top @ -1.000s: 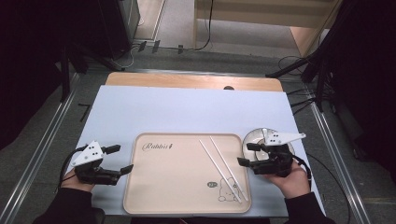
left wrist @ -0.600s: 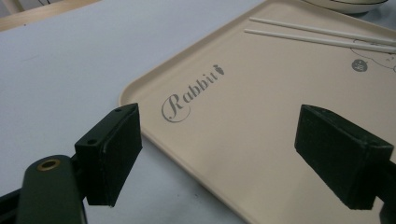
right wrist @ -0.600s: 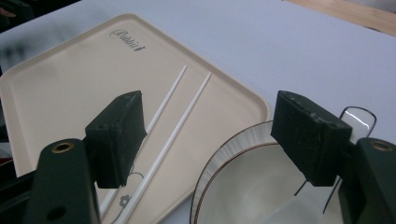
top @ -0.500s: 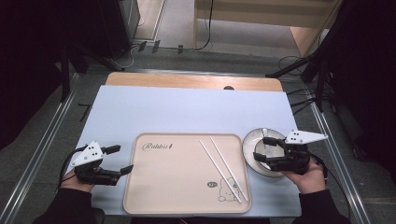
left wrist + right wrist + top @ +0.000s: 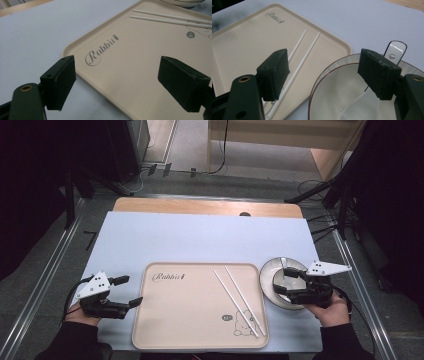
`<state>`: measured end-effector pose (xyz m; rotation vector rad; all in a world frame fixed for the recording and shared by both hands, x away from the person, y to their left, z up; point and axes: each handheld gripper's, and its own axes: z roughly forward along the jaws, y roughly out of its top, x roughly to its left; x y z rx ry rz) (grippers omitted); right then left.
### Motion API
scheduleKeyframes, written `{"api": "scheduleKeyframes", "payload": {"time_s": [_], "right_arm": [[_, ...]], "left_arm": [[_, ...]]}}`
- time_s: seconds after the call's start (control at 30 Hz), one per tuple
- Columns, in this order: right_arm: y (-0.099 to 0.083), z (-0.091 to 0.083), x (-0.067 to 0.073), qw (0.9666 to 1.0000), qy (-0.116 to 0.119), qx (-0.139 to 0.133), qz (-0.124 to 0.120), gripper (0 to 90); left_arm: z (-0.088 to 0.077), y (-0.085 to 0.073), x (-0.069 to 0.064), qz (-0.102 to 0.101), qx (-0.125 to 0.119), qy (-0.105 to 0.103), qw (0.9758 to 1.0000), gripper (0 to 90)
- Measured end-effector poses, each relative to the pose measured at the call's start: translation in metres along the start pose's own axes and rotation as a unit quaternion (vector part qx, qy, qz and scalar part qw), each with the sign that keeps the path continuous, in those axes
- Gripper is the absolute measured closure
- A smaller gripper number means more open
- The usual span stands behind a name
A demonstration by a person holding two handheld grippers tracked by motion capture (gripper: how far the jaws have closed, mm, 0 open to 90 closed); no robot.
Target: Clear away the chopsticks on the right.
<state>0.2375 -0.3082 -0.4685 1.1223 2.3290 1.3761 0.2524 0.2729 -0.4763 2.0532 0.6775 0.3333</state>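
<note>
Now sitting over the bowl (image 5: pixel 280 282) just right of the tray (image 5: pixel 190 330), having drifted rightward off its rim; right tongs (image 5: pixel 281 281) just widening, gaping with nothing gripped. Left tongs (image 5: pixel 129 290) idling open left of the tray. Readying a rim grasp, probably.

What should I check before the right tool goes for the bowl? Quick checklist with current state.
1. Right tool open: ok, jaws spread wide, having just opened further, nothing pressed between them.
2. Bowl rim between the jaws: ok in the right gripper view, near rim lies in the gap; contact cannot tell.
3. Spoon in bowl, handle over the far rim: ok, but it may shift if the bowl tilts.
4. Chopsticks lying on the tray, apart from the bowl: ok.
5. Space on the tray for the bowl: ok, left part is bare.
6. Left tool out of the way: ok, open, at the tray's left edge.
</note>
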Motion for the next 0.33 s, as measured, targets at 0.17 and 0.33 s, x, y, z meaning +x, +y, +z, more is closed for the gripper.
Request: {"api": "scheduleKeyframes", "payload": {"time_s": [0.17,0.33], "right_arm": [[-0.0007,0.0006,-0.0011,1.0000,-0.001,0.000,0.001,25.7],[-0.0006,0.0005,-0.0017,1.0000,-0.002,-0.001,0.002,25.7]], "left_arm": [[0.0005,-0.0001,0.0003,0.000,0.004,0.000,1.0000,15.5],[0.0005,-0.0001,0.0004,0.000,0.004,0.000,1.0000,15.5]]}}
